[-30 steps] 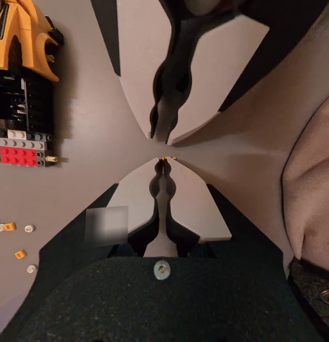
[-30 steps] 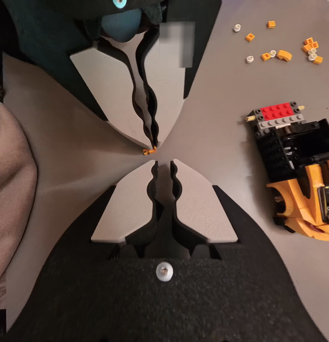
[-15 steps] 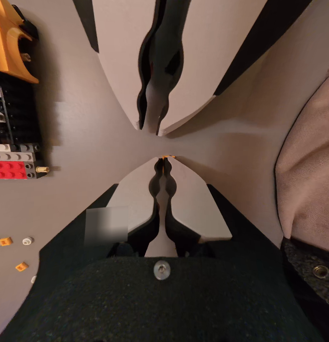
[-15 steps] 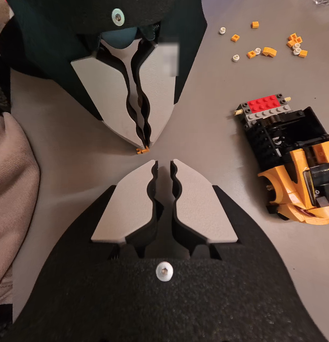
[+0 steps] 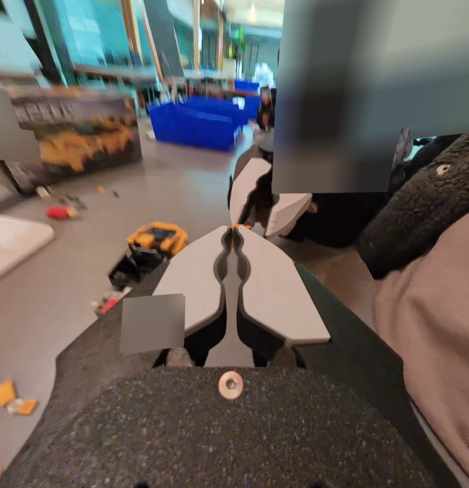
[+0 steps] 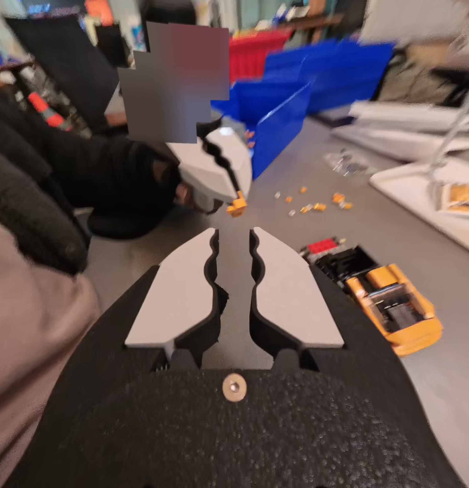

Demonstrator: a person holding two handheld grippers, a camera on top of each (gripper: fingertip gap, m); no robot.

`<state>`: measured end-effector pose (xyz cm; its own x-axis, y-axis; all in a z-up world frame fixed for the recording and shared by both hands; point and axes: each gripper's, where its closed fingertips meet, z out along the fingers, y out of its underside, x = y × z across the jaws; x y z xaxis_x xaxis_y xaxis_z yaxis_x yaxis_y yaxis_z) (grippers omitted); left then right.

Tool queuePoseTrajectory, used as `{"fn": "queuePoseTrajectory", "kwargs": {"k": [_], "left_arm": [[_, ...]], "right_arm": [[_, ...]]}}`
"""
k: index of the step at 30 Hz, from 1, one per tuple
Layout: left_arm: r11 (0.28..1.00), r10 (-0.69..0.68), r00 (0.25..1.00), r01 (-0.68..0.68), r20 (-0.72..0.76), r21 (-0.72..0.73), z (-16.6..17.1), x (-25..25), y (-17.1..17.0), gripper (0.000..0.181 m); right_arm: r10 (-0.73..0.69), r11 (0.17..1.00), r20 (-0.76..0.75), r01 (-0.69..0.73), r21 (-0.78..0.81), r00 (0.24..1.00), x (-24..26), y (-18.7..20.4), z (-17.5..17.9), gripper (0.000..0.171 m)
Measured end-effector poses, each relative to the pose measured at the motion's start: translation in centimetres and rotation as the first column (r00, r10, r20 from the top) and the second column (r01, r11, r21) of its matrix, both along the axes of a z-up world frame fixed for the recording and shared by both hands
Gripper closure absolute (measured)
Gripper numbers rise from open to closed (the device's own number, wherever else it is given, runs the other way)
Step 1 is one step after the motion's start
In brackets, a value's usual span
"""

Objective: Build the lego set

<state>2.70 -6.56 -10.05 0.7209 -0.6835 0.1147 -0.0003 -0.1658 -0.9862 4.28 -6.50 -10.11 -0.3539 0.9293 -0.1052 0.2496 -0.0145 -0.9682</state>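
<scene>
orange piece (image 6: pixel 236 206) sits pinched at the tips of the left gripper (image 5: pixel 232 232), jaws closed on it, most of it sticking out past them. the right gripper (image 6: pixel 233 231) faces it tip to tip, jaws narrowly parted and empty, the piece just ahead of its gap and slightly above. the piece is held off the table (image 6: pixel 386 237), to the left of the car (image 6: pixel 370 287) in the right wrist view; its long axis is too blurred to tell. judged, the right gripper is nearer for a handover.
</scene>
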Motion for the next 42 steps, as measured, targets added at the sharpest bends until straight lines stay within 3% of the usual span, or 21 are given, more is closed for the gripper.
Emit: {"fn": "queuePoseTrajectory", "kwargs": {"k": [5,7,10,14,23,26,31,37,42], "left_arm": [[0.966,0.089,0.995,-0.075,-0.046,0.246,2.8,0.5,-0.1,0.18],[0.952,0.123,0.989,-0.096,-0.077,0.29,3.1,0.7,-0.1,0.18],[0.93,0.17,0.978,-0.119,-0.12,0.348,3.5,0.7,-0.1,0.18],[0.907,0.21,0.96,-0.12,-0.187,0.404,3.7,1.2,-0.2,0.18],[0.933,0.158,0.97,-0.086,-0.185,0.349,3.1,1.4,-0.2,0.178],[0.953,0.117,0.98,-0.065,-0.159,0.296,2.7,1.4,-0.2,0.165],[0.961,0.116,0.976,-0.063,-0.183,0.27,2.2,1.4,-0.1,0.173],[0.947,0.146,0.961,-0.067,-0.235,0.315,2.4,1.4,-0.3,0.178],[0.903,0.254,0.885,-0.073,-0.39,0.423,2.4,1.3,-0.2,0.179]], "right_arm": [[-0.177,0.984,-0.179,0.172,-0.044,0.968,-0.5,0.9,3.8,0.154],[-0.161,0.985,-0.173,0.148,-0.085,0.972,-0.4,0.6,3.9,0.159],[-0.095,0.985,-0.163,0.069,-0.156,0.982,-0.3,-0.4,4.2,0.151],[-0.102,0.988,-0.152,0.082,-0.132,0.983,-0.6,-0.6,3.6,0.156],[-0.071,0.994,-0.131,0.059,-0.096,0.989,-0.6,-0.4,2.6,0.165],[-0.085,0.992,-0.133,0.072,-0.101,0.987,-0.6,0.0,2.5,0.166],[-0.072,0.995,-0.138,0.061,-0.077,0.988,-0.7,-0.3,2.2,0.166],[-0.048,0.997,-0.178,0.036,-0.074,0.983,-0.6,-0.6,2.5,0.166],[-0.039,0.996,-0.204,0.021,-0.092,0.978,-0.5,-0.6,2.8,0.162]]}}
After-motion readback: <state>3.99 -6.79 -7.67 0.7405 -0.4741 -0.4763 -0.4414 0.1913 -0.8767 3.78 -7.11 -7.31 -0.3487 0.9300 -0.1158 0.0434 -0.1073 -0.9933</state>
